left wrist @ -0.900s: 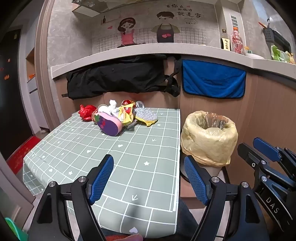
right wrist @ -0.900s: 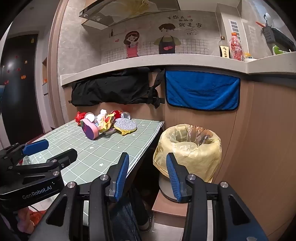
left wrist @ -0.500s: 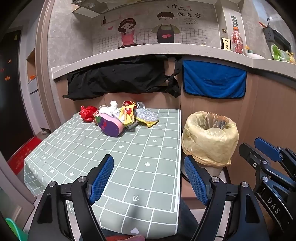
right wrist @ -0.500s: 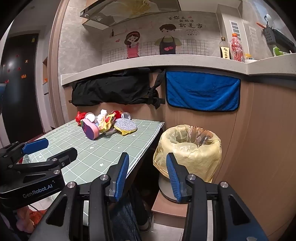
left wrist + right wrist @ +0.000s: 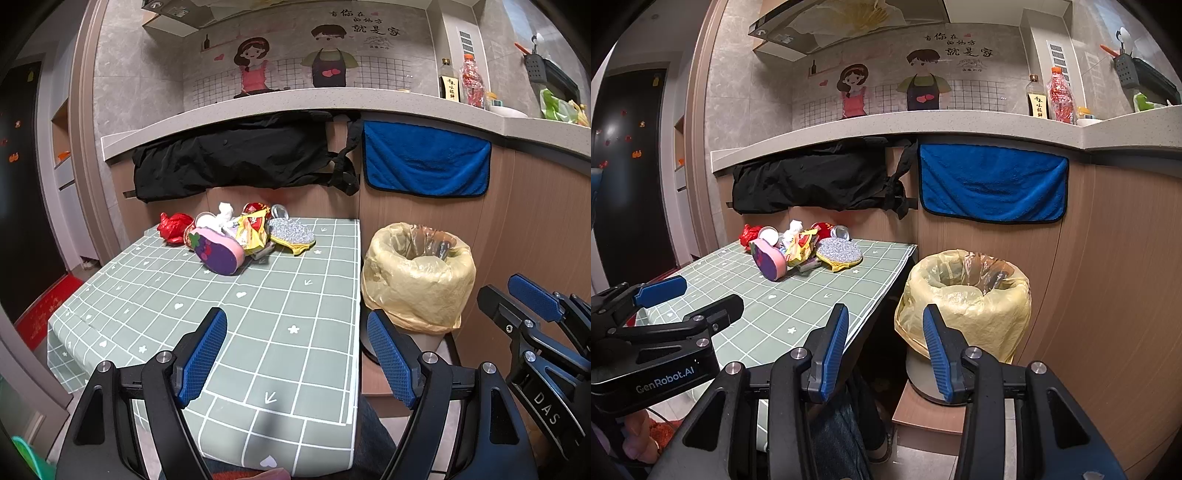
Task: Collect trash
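Note:
A heap of trash lies at the far end of the green checked table (image 5: pixel 258 332): a purple and pink sponge (image 5: pixel 218 251), a yellow snack wrapper (image 5: pixel 253 229), a silver scouring pad (image 5: pixel 291 232), a red wrapper (image 5: pixel 173 227) and white tissue (image 5: pixel 223 212). The sponge (image 5: pixel 768 260) and pad (image 5: pixel 838 253) also show in the right wrist view. A bin lined with a yellow bag (image 5: pixel 419 273) stands right of the table, also seen in the right wrist view (image 5: pixel 964 299). My left gripper (image 5: pixel 297 354) is open and empty over the table's near edge. My right gripper (image 5: pixel 882 350) is open and empty near the bin.
A black bag (image 5: pixel 236 155) and a blue towel (image 5: pixel 424 162) hang under the counter ledge (image 5: pixel 295 103) behind the table. Bottles (image 5: pixel 471 81) stand on the counter. The bin sits on a low wooden stand (image 5: pixel 931 413). A dark doorway (image 5: pixel 26 184) is at left.
Both grippers have drifted slightly; the view of the table and bin is nearly the same. Both stay open and empty.

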`<state>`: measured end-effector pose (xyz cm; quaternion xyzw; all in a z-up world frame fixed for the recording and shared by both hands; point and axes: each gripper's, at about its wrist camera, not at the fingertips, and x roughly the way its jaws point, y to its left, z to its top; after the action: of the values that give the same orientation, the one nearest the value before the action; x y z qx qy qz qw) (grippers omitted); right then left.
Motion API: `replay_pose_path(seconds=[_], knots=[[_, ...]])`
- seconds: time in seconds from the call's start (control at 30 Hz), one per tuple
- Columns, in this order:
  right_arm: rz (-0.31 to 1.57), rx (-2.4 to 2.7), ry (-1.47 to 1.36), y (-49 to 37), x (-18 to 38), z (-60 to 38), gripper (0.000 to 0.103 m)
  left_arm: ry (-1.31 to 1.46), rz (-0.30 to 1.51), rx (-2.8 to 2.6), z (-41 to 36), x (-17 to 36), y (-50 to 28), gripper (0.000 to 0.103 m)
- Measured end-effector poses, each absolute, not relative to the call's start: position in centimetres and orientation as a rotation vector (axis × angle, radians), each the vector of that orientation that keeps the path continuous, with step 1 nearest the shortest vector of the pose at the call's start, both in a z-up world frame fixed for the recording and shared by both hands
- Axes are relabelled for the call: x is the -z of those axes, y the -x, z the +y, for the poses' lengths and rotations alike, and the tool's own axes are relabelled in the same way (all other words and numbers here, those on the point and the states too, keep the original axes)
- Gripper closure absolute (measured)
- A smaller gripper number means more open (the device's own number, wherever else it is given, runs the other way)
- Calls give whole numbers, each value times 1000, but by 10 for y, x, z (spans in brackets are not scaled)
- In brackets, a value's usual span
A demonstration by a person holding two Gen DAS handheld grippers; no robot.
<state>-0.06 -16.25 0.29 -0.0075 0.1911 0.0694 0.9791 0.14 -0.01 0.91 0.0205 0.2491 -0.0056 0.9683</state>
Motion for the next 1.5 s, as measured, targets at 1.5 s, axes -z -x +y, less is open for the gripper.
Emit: replay_pose_path(seconds=[1.5], knots=[[385, -134, 11, 0, 0, -166, 63, -49, 496, 10, -5, -12, 0, 25]])
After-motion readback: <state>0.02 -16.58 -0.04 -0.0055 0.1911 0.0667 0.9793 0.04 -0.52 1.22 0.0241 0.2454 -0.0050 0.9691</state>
